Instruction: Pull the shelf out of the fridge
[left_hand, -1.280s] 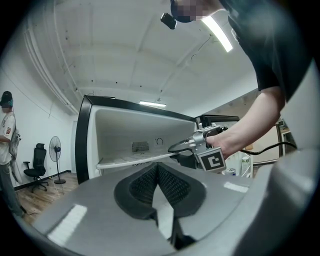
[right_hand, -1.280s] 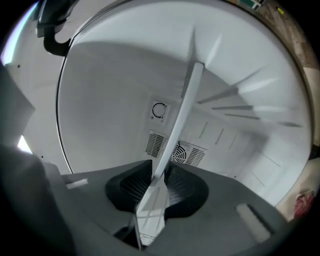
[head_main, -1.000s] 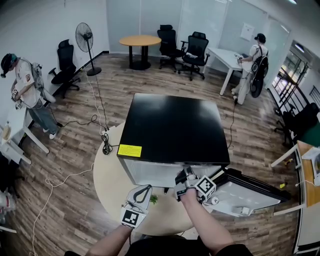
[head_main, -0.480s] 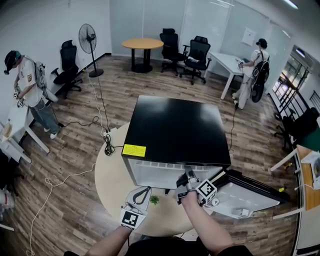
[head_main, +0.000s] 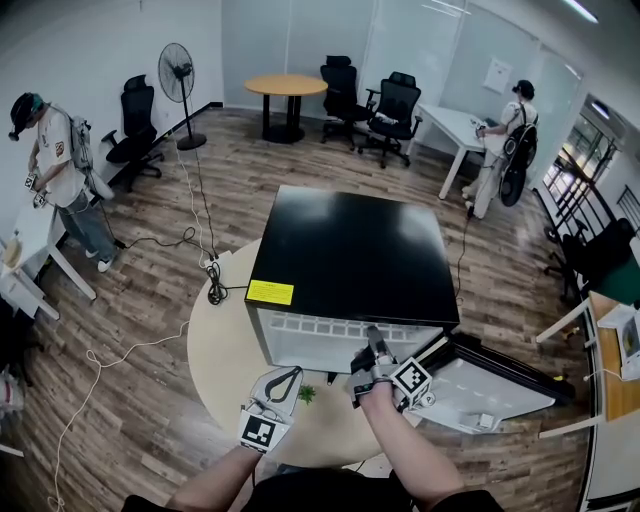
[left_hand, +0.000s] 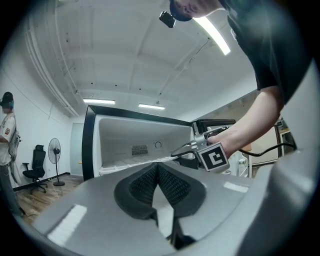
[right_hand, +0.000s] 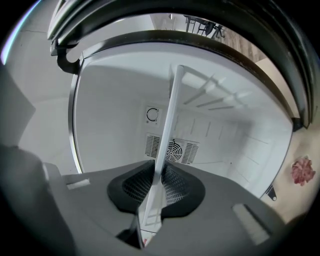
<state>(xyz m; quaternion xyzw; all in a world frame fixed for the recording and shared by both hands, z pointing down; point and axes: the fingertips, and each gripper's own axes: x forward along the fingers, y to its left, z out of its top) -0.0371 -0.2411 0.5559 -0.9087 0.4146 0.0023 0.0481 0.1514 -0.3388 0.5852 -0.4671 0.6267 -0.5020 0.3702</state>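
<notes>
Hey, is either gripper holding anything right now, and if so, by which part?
The right gripper clamps the shelf by its front edge. The left gripper is shut on nothing.

Office, swivel chairs (head_main: 393, 103), white desk (head_main: 450, 122), meeting table (head_main: 285, 86)

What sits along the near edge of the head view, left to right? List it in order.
left claw → small green item → right claw, shut on the shelf → open fridge door
</notes>
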